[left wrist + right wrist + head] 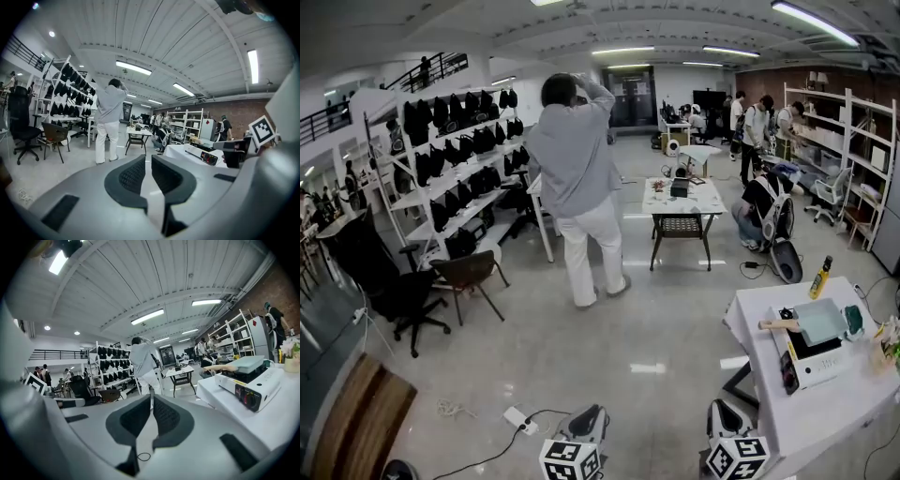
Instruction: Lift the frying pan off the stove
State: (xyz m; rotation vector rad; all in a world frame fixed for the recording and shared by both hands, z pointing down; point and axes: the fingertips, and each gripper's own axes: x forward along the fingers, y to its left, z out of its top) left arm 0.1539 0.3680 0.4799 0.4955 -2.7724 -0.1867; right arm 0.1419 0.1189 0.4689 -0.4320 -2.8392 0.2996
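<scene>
A pale green square frying pan (818,322) with a wooden handle (776,324) rests on a white portable stove (814,361), on the white-clothed table (825,412) at the right. Both grippers hang low at the bottom edge, well short of the pan. My left gripper (586,412) is over the floor, and my right gripper (720,410) is next to the table's near corner. In the right gripper view the pan (247,363) and stove (253,385) lie ahead to the right of the shut, empty right gripper (152,405). My left gripper (148,164) is shut on nothing.
A person in a grey top (577,178) stands mid-floor, with a small table (680,202) and a crouching person (764,211) beyond. A yellow bottle (819,278) stands behind the stove. Chairs (469,277) and bag shelves (455,159) line the left. A power strip (520,419) lies on the floor.
</scene>
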